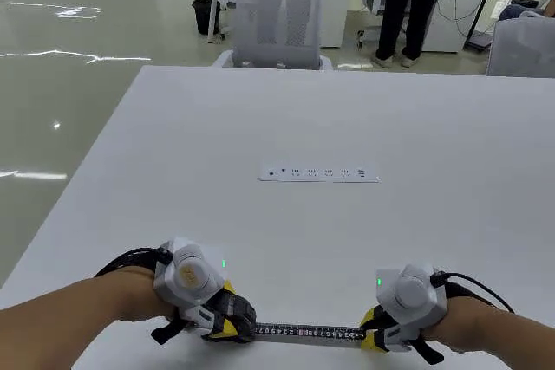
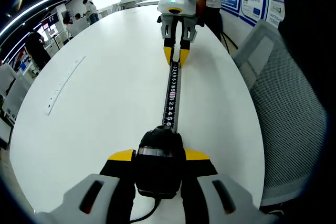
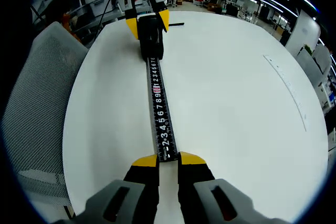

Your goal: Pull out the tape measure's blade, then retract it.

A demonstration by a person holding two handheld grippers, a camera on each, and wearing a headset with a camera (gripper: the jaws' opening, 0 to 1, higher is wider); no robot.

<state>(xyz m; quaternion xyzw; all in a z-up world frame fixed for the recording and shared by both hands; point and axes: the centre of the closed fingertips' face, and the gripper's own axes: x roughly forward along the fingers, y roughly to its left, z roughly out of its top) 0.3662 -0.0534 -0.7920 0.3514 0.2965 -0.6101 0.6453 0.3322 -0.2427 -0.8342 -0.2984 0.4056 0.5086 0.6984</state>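
As left tongs (image 2: 159, 156) grip case (image 2: 160, 167) — blade (image 2: 171, 93) out

Near table (image 1: 260, 110) edge — left claw (image 1: 225, 321) clamps the tape measure (image 1: 239, 311), blade (image 1: 308, 332) stretched right into the right claw (image 1: 371, 332).

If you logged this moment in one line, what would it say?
left gripper: shut on tape case | right gripper: shut on blade | blade: extended between grippers

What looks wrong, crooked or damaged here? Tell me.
Nothing stands out. The black tape measure case sits square in the left gripper, its numbered blade runs straight to the right gripper, and the white power strip lies flat on the white table.
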